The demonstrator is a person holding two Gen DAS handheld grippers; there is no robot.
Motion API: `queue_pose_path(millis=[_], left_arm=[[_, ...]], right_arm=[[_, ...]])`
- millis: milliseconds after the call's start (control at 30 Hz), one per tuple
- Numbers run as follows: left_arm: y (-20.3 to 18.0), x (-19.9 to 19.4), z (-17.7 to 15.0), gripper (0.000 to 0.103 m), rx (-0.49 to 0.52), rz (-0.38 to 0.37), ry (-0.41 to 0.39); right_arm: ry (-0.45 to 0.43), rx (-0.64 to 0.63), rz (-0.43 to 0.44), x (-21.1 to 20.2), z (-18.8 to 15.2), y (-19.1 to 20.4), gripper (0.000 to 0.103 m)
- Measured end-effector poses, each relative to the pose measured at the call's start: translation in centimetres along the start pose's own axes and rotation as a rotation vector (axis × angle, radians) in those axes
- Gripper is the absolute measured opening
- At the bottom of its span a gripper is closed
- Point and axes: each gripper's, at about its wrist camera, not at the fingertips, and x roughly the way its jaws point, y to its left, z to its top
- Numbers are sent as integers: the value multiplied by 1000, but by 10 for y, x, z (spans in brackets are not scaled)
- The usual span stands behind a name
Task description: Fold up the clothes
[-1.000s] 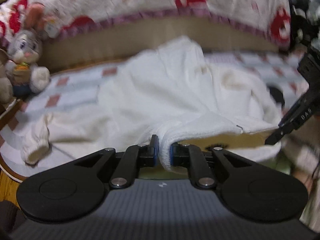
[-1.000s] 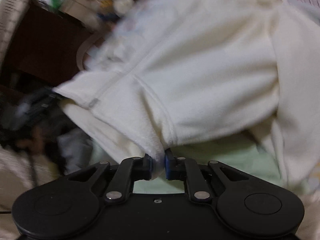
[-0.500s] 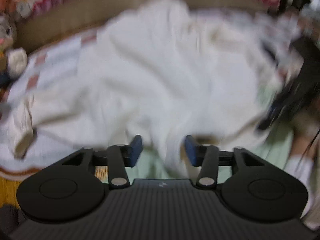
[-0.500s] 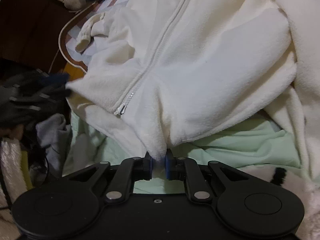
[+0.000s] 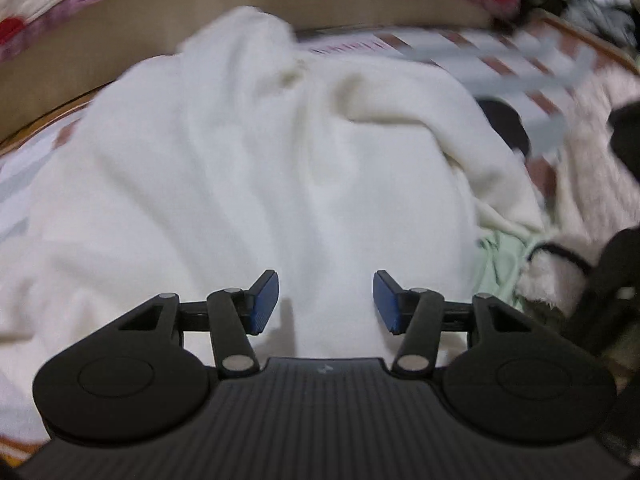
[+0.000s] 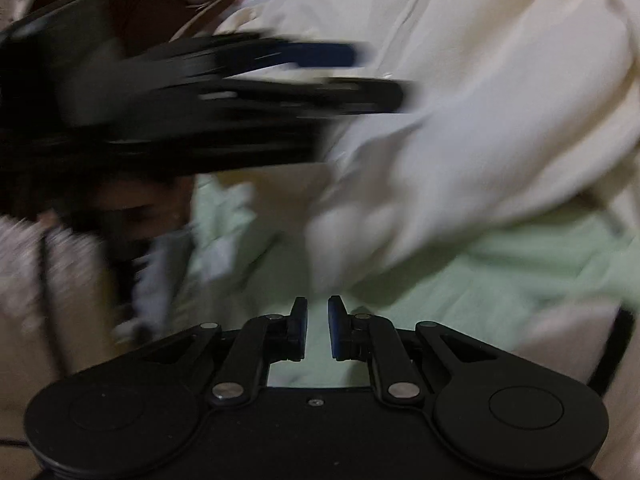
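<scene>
On the bed point(image 5: 24, 184), the white fleece jacket point(image 5: 256, 184) lies rumpled, its edges blurred and cut off by both frames. Only the right wrist view shows pale green cloth point(image 6: 480, 280) beneath it. The left gripper point(image 5: 326, 306) gapes wide over the fleece, holding nothing; the right gripper point(image 6: 318, 328) is narrowly parted, empty.

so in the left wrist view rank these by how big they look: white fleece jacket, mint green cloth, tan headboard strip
1. white fleece jacket, fills most of the frame.
2. tan headboard strip, a long band across the top.
3. mint green cloth, only a small patch shows; the jacket hides the rest, so its true size is unsure.
</scene>
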Motion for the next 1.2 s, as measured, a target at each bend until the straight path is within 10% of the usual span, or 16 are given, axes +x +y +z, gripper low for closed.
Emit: queue_pose_path(millis=[300, 400, 600, 667, 733, 1200], left_arm=[[-33, 12, 30, 58, 99, -79, -30], [-46, 28, 30, 61, 119, -74, 5], [-73, 60, 30, 75, 184, -31, 77], [-79, 62, 25, 22, 300, 108, 79], [-73, 52, 25, 13, 317, 178, 55], [62, -30, 14, 12, -368, 328, -184]], right_arm=[[-447, 26, -402, -137, 13, -19, 45], [-506, 19, -582, -158, 17, -24, 47], [-470, 7, -595, -142, 15, -21, 48], [-466, 39, -548, -137, 11, -23, 49], [-455, 36, -503, -125, 12, -21, 48], [-209, -209, -865, -15, 66, -13, 58]])
